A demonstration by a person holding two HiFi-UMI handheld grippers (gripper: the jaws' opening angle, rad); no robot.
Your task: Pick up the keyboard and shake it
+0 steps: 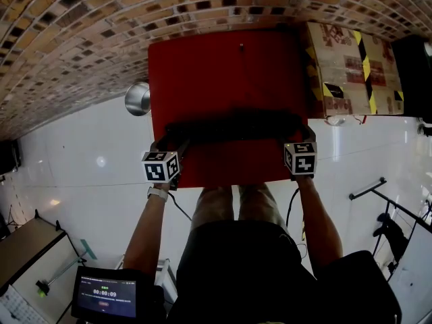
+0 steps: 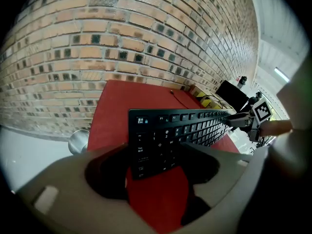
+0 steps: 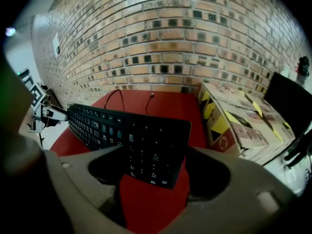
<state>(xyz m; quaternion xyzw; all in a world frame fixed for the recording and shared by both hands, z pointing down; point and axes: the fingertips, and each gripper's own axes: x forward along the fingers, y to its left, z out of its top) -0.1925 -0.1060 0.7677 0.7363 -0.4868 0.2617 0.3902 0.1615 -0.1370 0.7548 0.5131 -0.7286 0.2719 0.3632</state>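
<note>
A black keyboard stretches across the near part of the red table and looks blurred in the head view. My left gripper is shut on its left end, and my right gripper is shut on its right end. In the left gripper view the keyboard sits tilted between the jaws of the left gripper, above the red top. The right gripper view shows the number-pad end of the keyboard between the jaws of the right gripper. The keyboard's cable trails over the table.
A taped cardboard box stands right of the table against the brick wall. A round metal object sits on the floor at the table's left. A dark monitor is at the far right. A small screen lies near the person's left leg.
</note>
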